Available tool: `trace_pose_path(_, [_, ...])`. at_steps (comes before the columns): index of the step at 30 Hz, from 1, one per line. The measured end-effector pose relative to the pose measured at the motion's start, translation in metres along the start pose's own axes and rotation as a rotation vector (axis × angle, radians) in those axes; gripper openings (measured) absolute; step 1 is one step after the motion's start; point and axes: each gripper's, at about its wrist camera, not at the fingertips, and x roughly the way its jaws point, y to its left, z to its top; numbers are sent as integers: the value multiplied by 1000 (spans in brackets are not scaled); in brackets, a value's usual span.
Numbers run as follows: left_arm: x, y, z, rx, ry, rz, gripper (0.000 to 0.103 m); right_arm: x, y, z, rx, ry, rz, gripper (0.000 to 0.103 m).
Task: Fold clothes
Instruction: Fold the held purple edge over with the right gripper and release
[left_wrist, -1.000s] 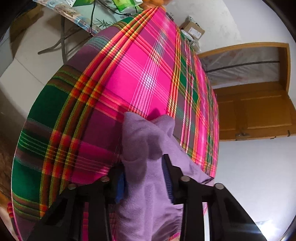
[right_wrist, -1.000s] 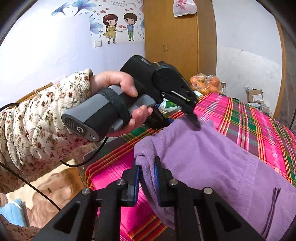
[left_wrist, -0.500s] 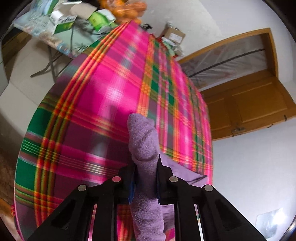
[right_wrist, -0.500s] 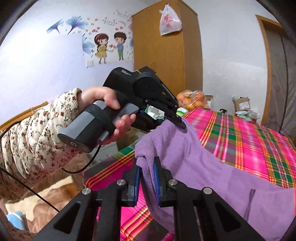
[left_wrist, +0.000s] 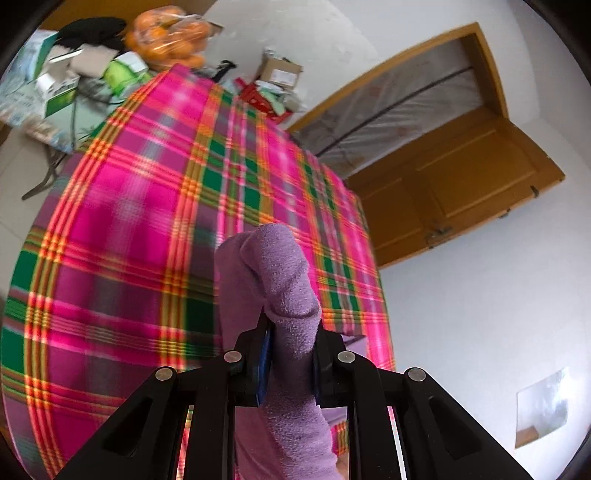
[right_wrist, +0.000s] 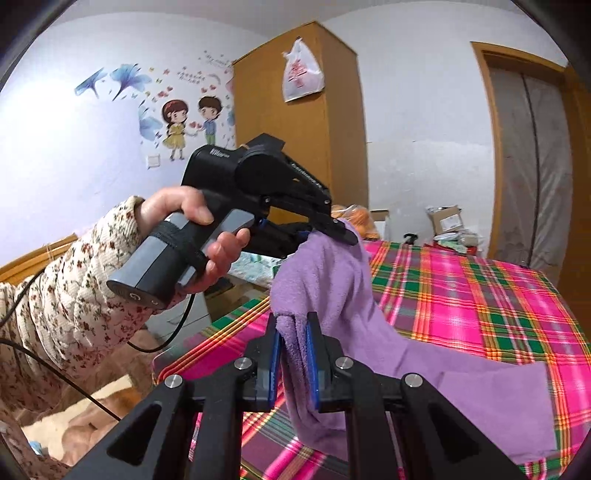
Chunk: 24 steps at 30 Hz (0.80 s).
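Over the bed: cloth (right_wrist: 332, 280) is lifted at one edge, the rest trailing onto the bedspread (right_wrist: 480, 295).
Cloth axis: long run goes from the raised edge at 9 o'clock down to 4 o'clock in the right wrist view; a bunched fold points up toward 12 in the left wrist view.
Left gripper (left_wrist: 290, 354): clamped on a fold of the cloth (left_wrist: 280, 295); seen from the right at (right_wrist: 334, 230), held by a hand (right_wrist: 199, 236) in a floral sleeve (right_wrist: 74, 288).
Right gripper (right_wrist: 293, 360): pinching the cloth edge.
Around: oranges (left_wrist: 166, 37) and boxes (left_wrist: 55, 88) at 11 o'clock beyond the bed; carton (left_wrist: 279, 72) at 12.
In the way: nothing on the bedspread (left_wrist: 129, 221) but the cloth.
Room: wardrobe (right_wrist: 295, 122) with a hanging bag (right_wrist: 301, 72), wall stickers (right_wrist: 184, 125), wooden door (left_wrist: 461, 184).
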Motion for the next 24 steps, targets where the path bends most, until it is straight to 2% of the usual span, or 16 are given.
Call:
trace_pose_path(7, [17, -29, -3, 20, 9, -47, 16, -25, -22, 1, 45, -31, -59, 12])
trace_pose_path(24, [75, -90, -13, 101, 106, -88, 16, -60, -78, -8, 157, -59, -191, 11])
